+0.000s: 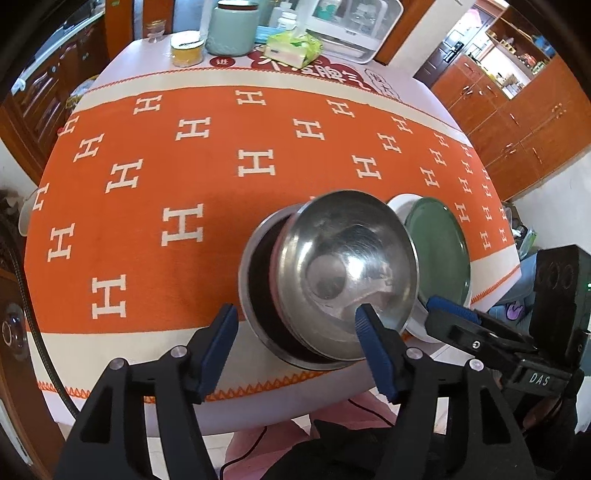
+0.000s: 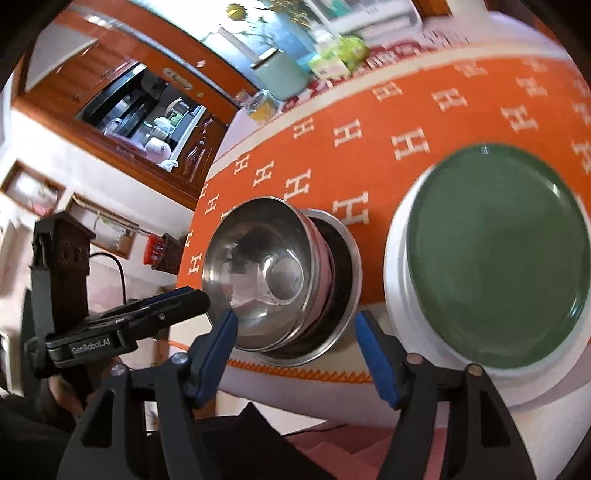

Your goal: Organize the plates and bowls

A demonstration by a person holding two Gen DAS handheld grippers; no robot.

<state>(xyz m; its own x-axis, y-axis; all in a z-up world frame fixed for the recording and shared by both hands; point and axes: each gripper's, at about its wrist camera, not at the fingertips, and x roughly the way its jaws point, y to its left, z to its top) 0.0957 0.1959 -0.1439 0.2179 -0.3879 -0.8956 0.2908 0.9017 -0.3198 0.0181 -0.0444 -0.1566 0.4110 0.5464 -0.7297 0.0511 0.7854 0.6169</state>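
A shiny steel bowl sits on top of a nested stack of bowls near the table's front edge; it also shows in the right wrist view. A green plate lies on a white plate to the right of the stack, large in the right wrist view. My left gripper is open in front of the stack, empty. My right gripper is open at the table edge between stack and plates, and shows in the left wrist view.
The table wears an orange cloth with white H marks. At the far end stand a pale green jar, a yellow jar, a tissue pack and a white appliance. Wooden cabinets stand at right.
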